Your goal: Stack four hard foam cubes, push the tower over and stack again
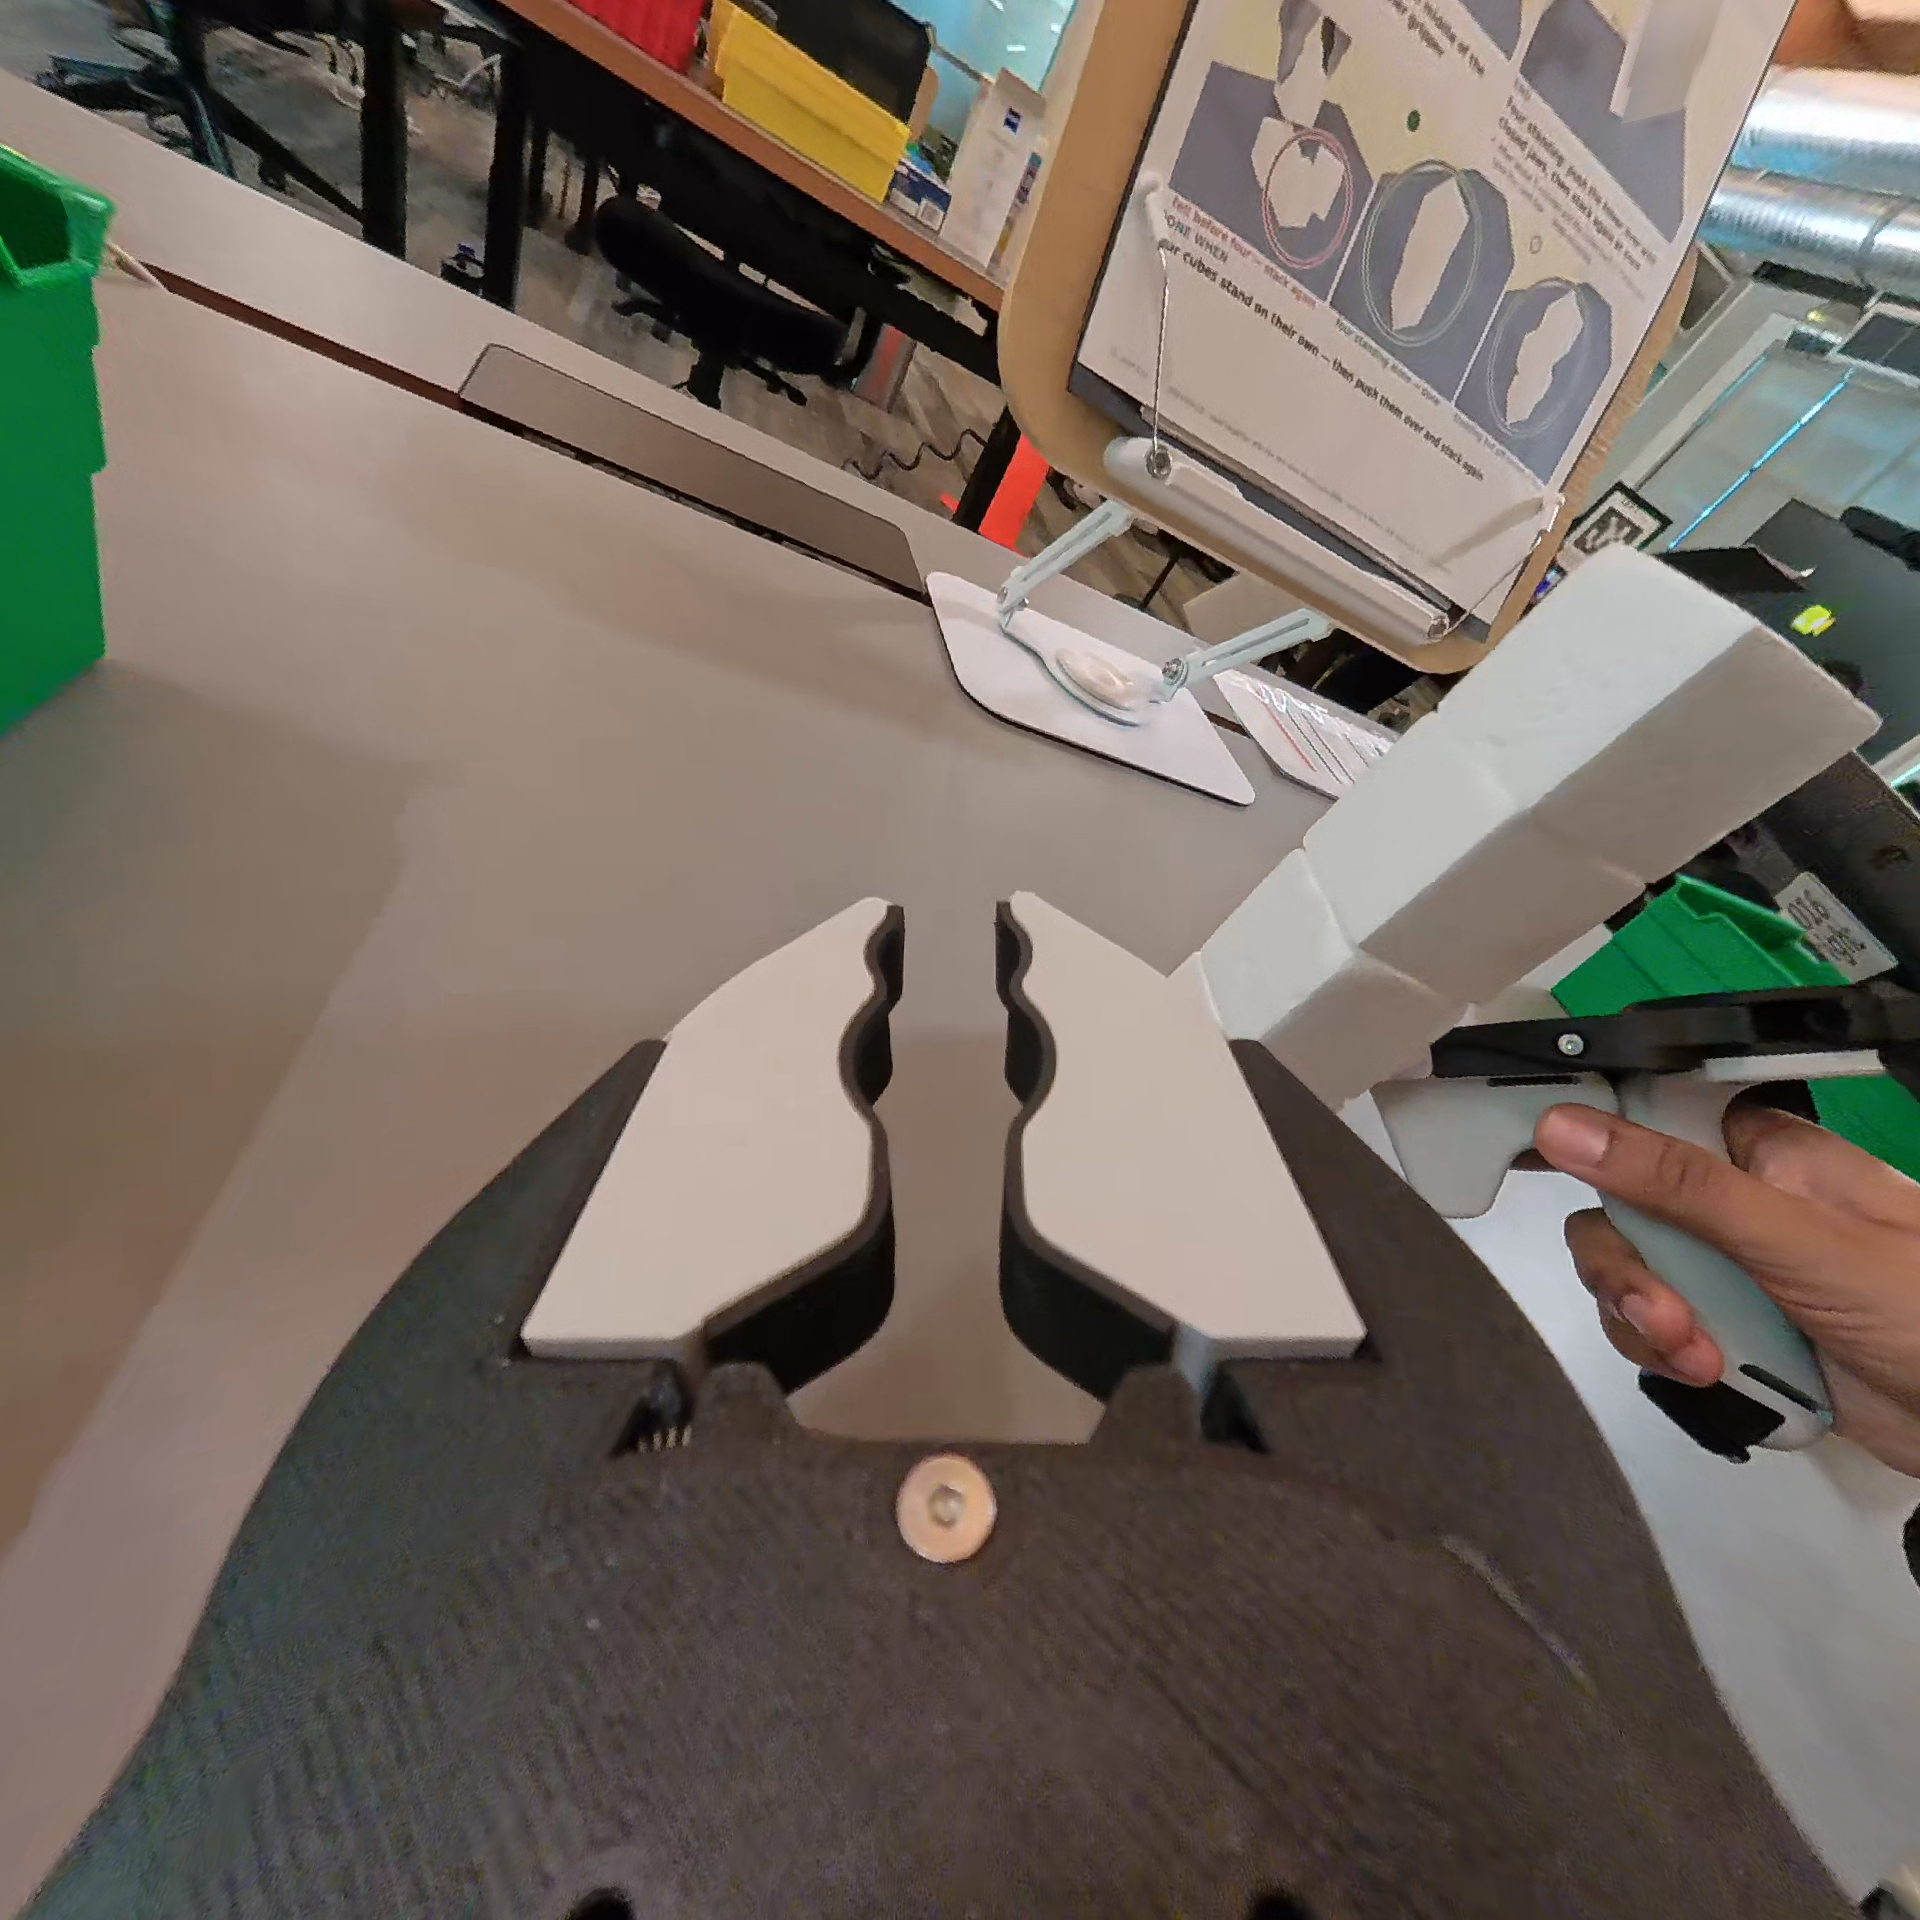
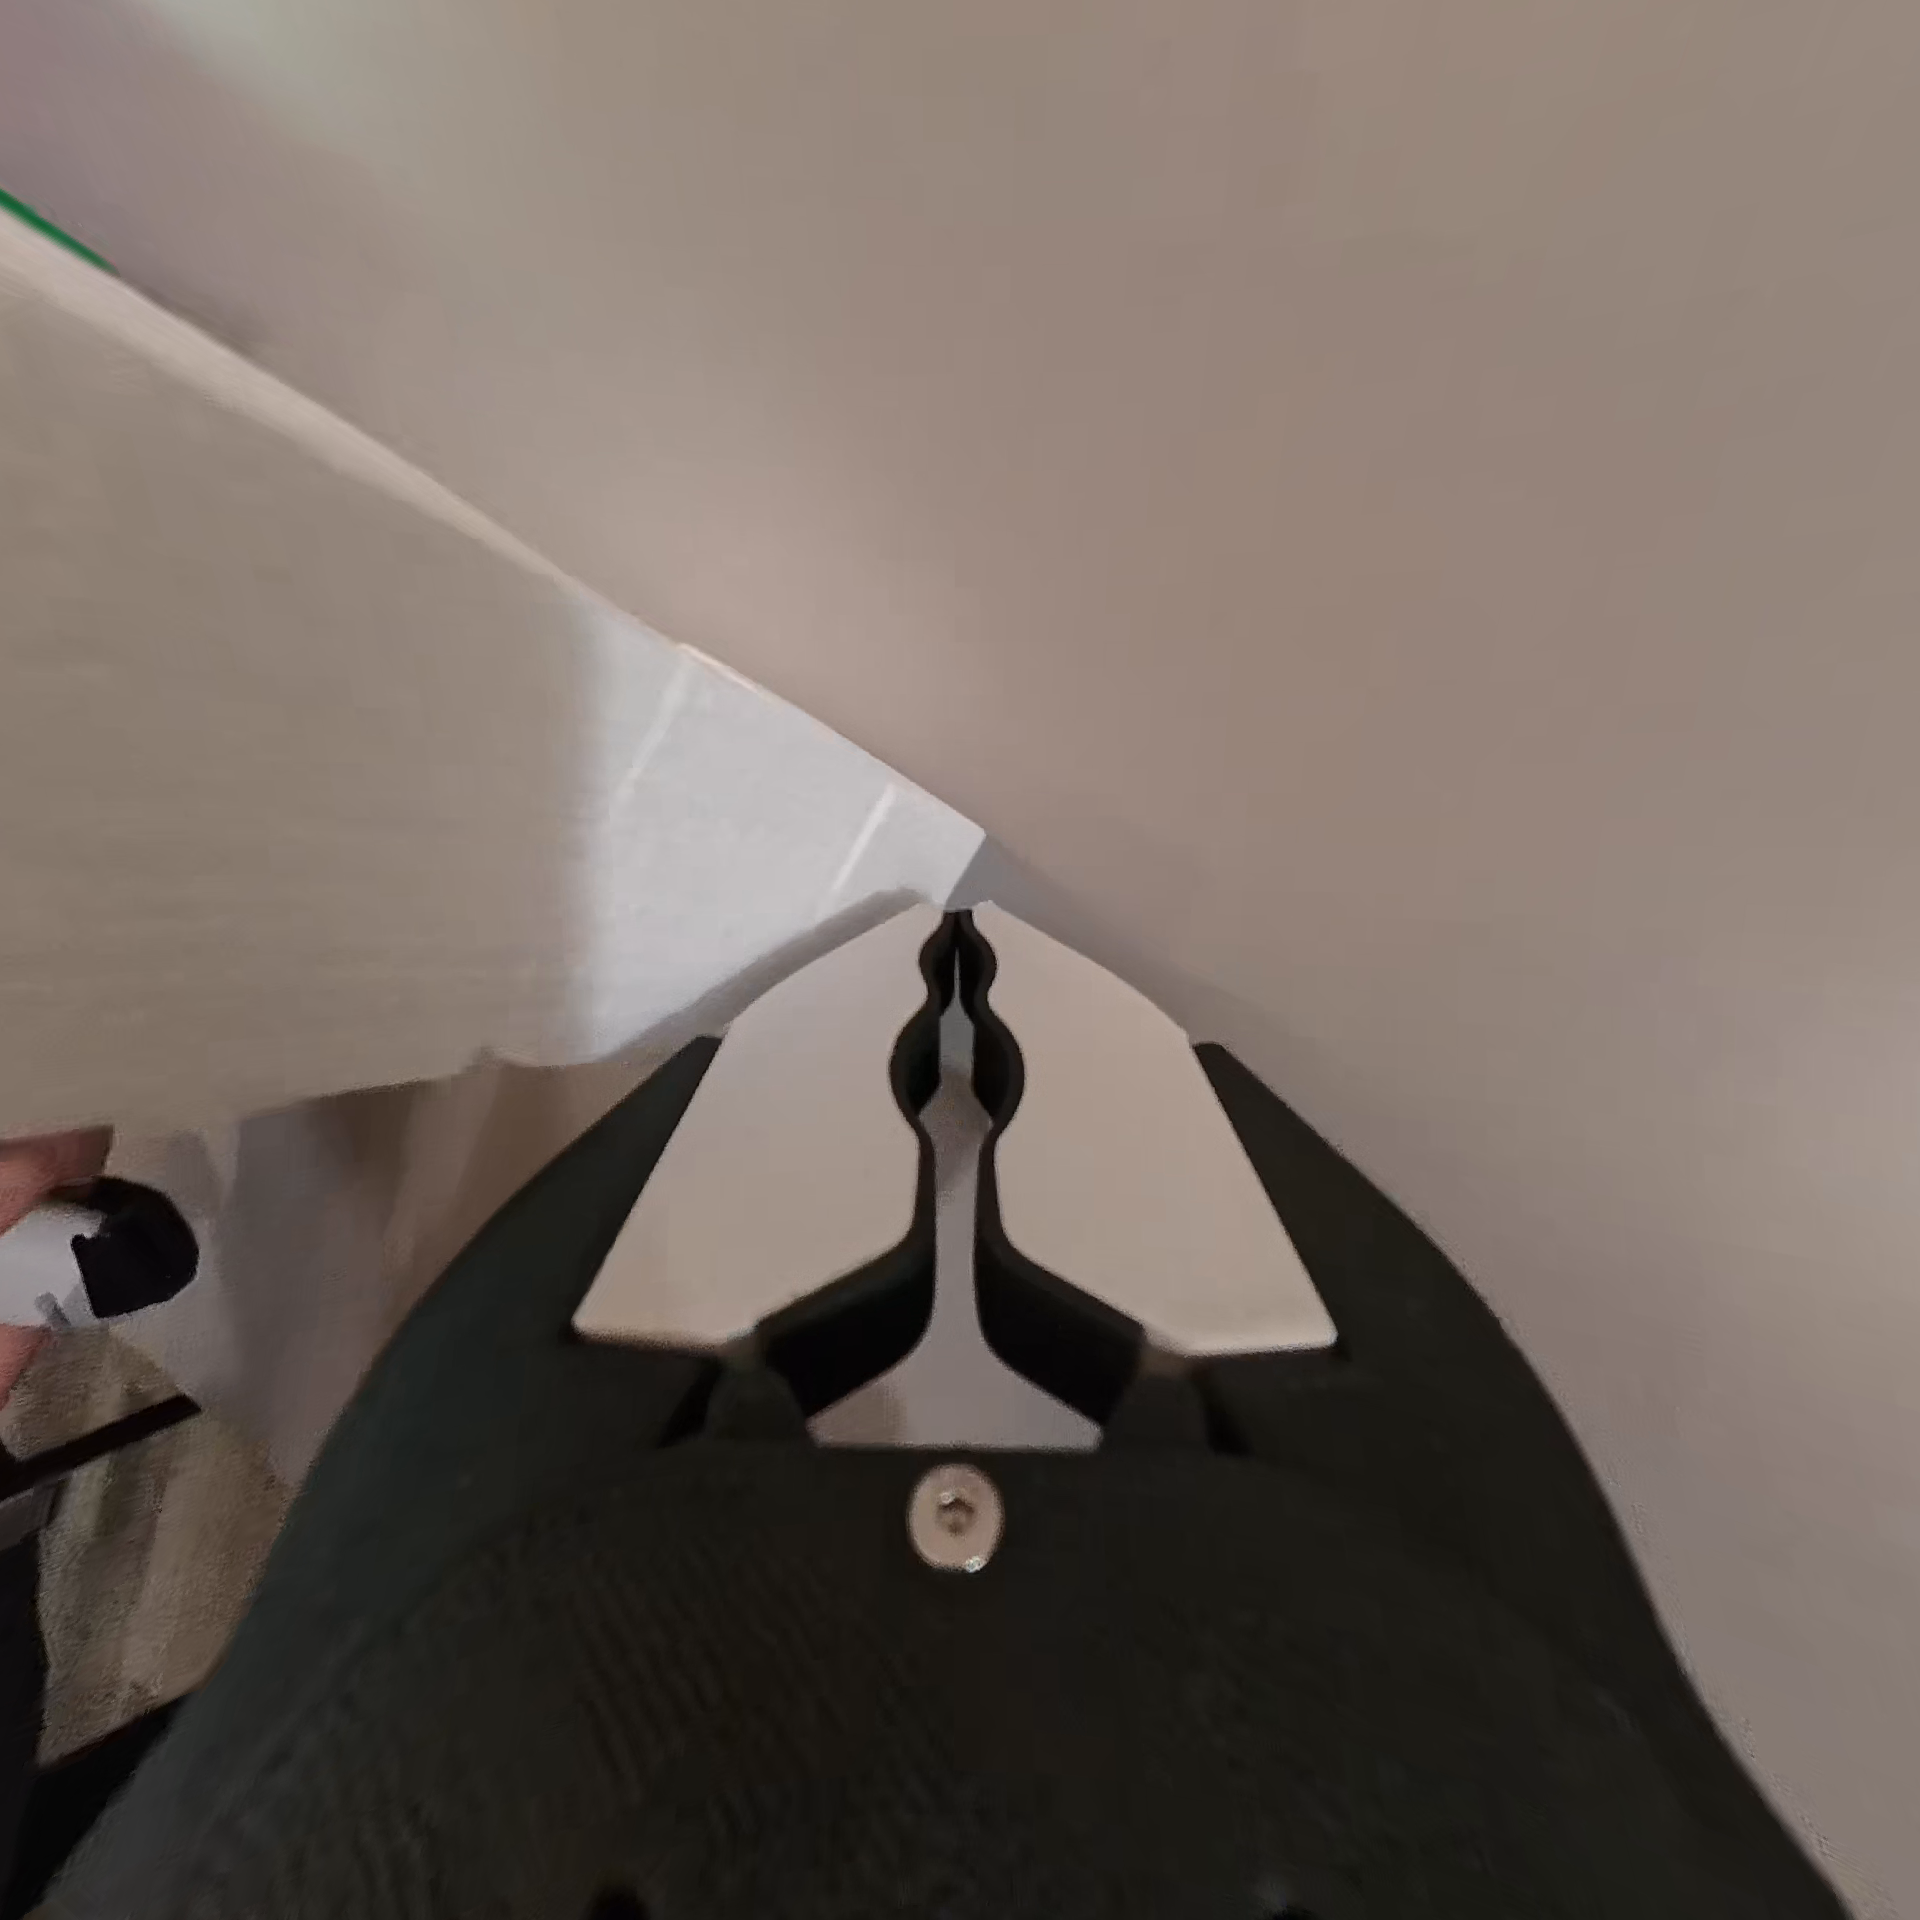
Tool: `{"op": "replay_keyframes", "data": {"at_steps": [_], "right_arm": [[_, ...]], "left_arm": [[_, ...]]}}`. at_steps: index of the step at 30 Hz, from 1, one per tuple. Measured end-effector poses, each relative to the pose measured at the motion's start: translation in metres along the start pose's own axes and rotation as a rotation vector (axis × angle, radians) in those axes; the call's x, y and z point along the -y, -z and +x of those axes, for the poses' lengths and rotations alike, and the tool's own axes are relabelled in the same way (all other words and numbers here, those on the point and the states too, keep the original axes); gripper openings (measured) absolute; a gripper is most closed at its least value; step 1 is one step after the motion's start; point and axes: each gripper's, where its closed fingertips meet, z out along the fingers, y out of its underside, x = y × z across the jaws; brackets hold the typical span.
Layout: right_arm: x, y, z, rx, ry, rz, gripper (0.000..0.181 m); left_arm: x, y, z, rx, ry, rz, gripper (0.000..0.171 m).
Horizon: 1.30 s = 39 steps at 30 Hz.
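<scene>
A column of white foam cubes (image 1: 1507, 790) leans steeply over the grey table (image 1: 468, 748), to the right of my left gripper. My left gripper (image 1: 949, 914) is open by a narrow gap with nothing between its fingers, low over the table. My right gripper (image 2: 961, 916) is shut and empty, its tips close to a corner of the white cubes (image 2: 748, 831), which are blurred and fill the left of the right wrist view. In the left wrist view a hand (image 1: 1787, 1236) holds the right gripper's handle (image 1: 1704, 1278) just below the leaning cubes.
A green bin (image 1: 42, 447) stands at the left edge and another green bin (image 1: 1704, 956) behind the cubes. A document stand with a printed sheet (image 1: 1351, 260) rests on a white base (image 1: 1049, 675) at the back. Desks, chairs and yellow bins (image 1: 800, 94) lie beyond. Some 20 cm of space lies between my two pairs of fingers.
</scene>
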Motion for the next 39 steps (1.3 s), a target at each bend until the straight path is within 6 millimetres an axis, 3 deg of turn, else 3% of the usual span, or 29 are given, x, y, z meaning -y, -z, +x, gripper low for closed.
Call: {"op": "replay_keyframes", "data": {"at_steps": [10, 18, 39], "right_arm": [[0.001, -0.009, 0.013, -0.004, -0.039, -0.007, 0.000], [0.005, -0.024, 0.001, 0.009, -0.037, -0.006, 0.000], [0.020, -0.027, -0.039, -0.014, 0.095, -0.003, 0.000]], "left_arm": [[-0.004, -0.002, -0.002, 0.013, 0.004, -0.017, 0.017], [0.001, 0.000, -0.008, 0.029, 0.015, 0.002, 0.016], [0.004, 0.002, -0.015, 0.053, 0.044, 0.019, 0.017]]}}
